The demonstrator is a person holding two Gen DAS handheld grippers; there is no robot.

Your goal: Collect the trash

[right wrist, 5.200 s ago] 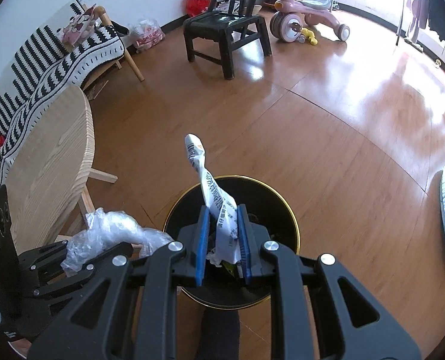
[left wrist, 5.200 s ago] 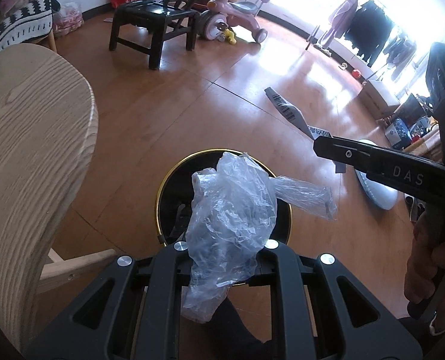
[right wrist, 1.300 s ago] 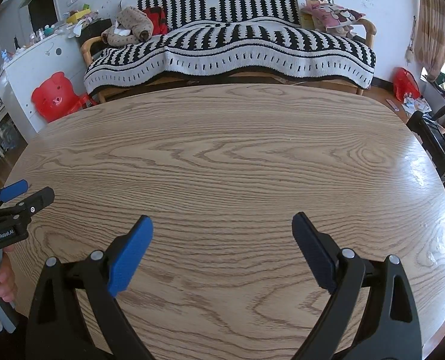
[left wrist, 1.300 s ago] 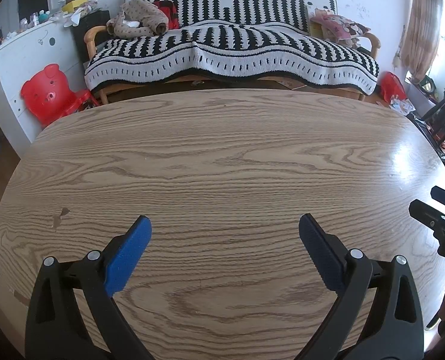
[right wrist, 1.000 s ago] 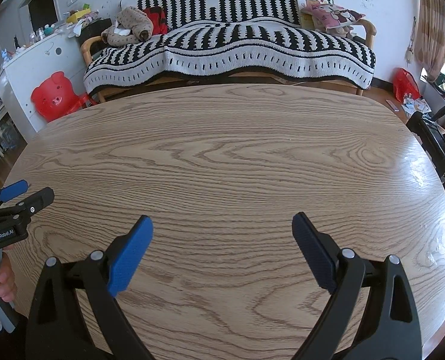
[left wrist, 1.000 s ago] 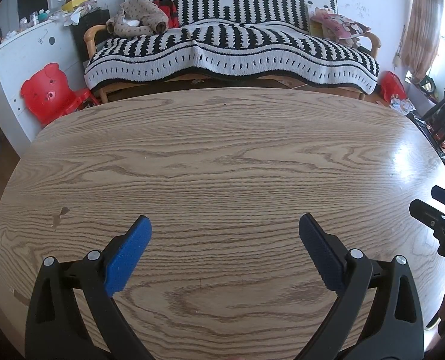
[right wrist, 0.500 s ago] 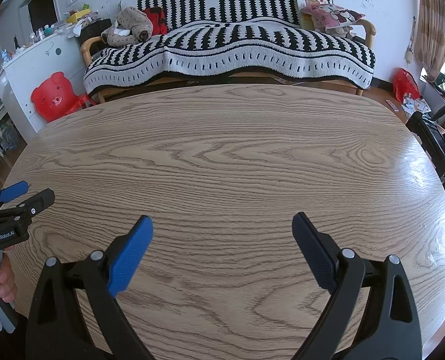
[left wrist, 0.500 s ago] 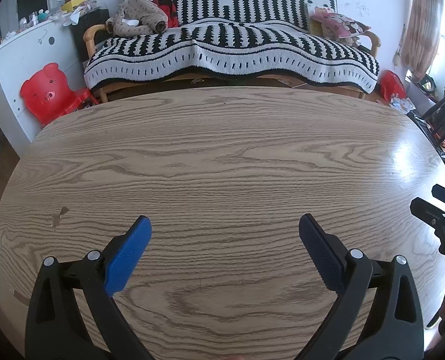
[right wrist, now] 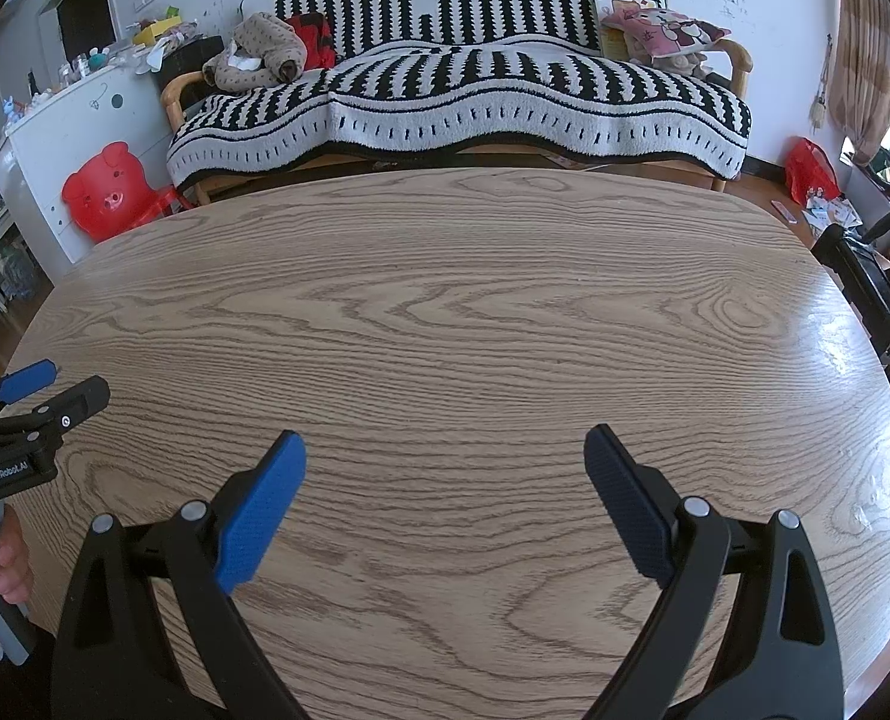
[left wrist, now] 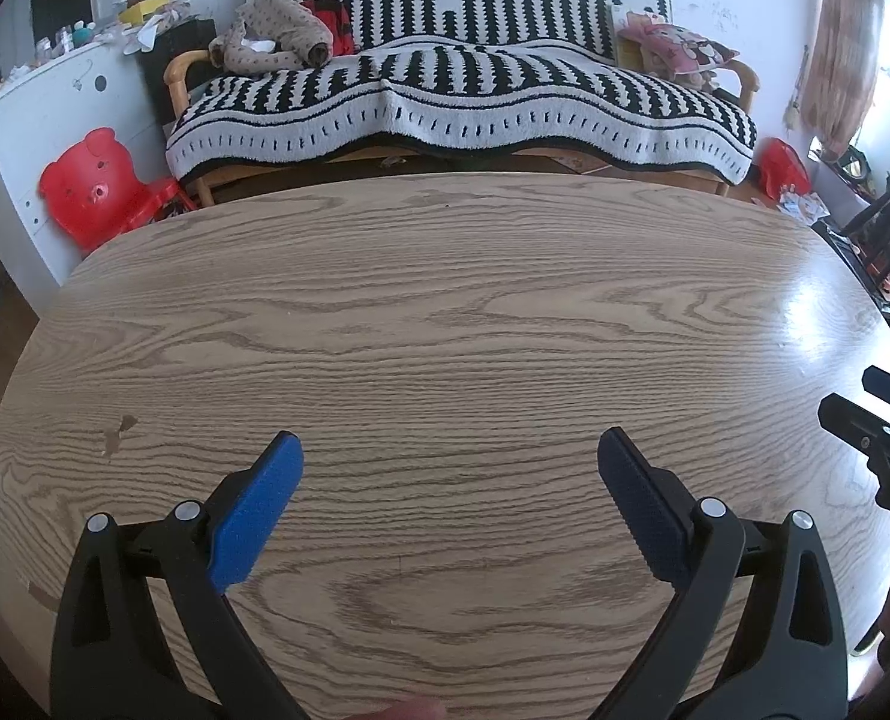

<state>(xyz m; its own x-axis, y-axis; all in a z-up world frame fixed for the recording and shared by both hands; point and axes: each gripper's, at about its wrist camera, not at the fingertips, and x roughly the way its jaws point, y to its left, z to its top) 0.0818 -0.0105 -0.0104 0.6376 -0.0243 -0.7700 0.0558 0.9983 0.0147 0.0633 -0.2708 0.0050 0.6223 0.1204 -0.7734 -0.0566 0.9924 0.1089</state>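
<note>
- The left gripper (left wrist: 450, 468) hovers over the oval wooden table (left wrist: 445, 312), jaws spread wide, nothing between the blue pads (left wrist: 257, 510).
- Same story on the right gripper (right wrist: 445, 465): jaws wide apart, empty, above the same tabletop.
- And the trash? None in sight on the table in either view; whatever is left to collect lies outside both frames.
- A judgement on handling, then: household trash of this sort is likely light, soft and crumpling, so a pinch on a bunched fold or a stiff edge should serve better than a grab at loose film, which can slip from the pads.
- The only litter-like thing showing is scattered paper bits (right wrist: 823, 213) on the floor at the far right, beside a red bag (right wrist: 811, 171); too small to say what they are.
- The left wrist view catches the right gripper's tip at the right edge, and a dark chip (left wrist: 118, 429) in the table surface.
- The right wrist view shows what the left misses: the left gripper's side with its label, and the person's left hand (right wrist: 1, 564) on the handle.
- Both see the striped sofa (left wrist: 457, 102) and the red pig stool (left wrist: 94, 186).
</note>
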